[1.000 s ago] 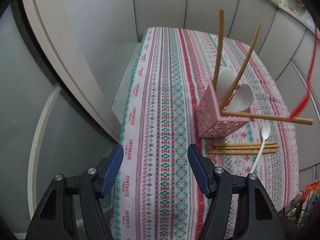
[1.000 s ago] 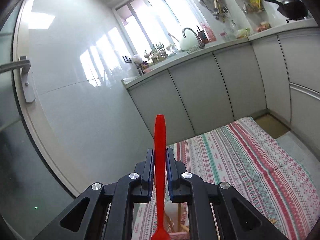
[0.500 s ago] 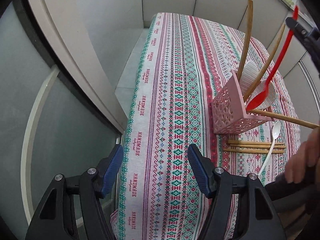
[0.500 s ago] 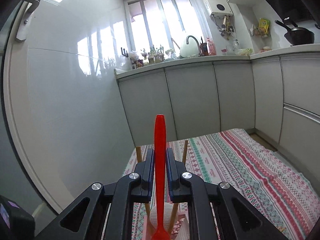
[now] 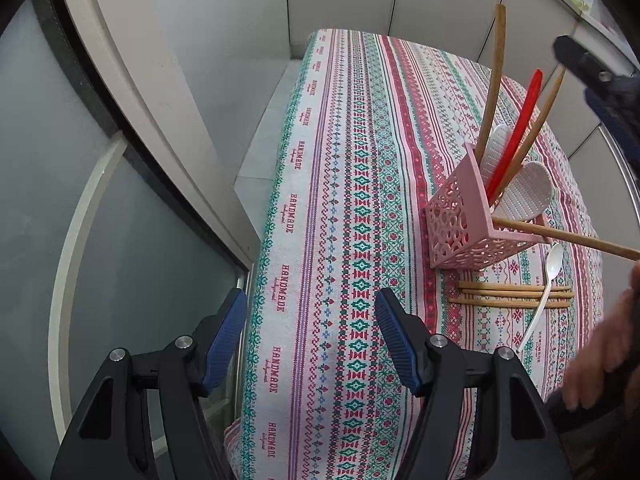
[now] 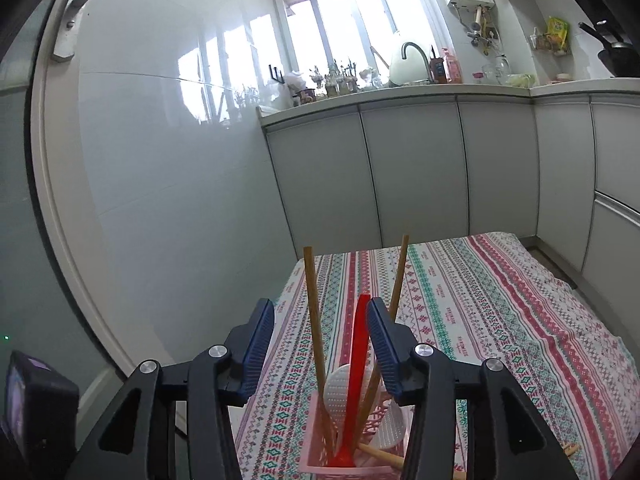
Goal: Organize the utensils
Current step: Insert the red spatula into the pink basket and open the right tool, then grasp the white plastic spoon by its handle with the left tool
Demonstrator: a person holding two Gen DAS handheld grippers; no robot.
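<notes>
Two tools over a desk [image 5: 360, 184] with striped patterned cloth, grey cabinets [image 6: 412, 172] and a sunlit window [image 6: 340, 16] behind. Left tool [image 5: 310, 334] wide open, empty. Right tool [image 6: 320, 350] just opened, red spoon [image 6: 356, 376] loose between its pads, standing in the pink basket [image 5: 452, 224]. Chopsticks [image 5: 512, 295] and white spoon [image 5: 542, 300] flat beside the basket.
</notes>
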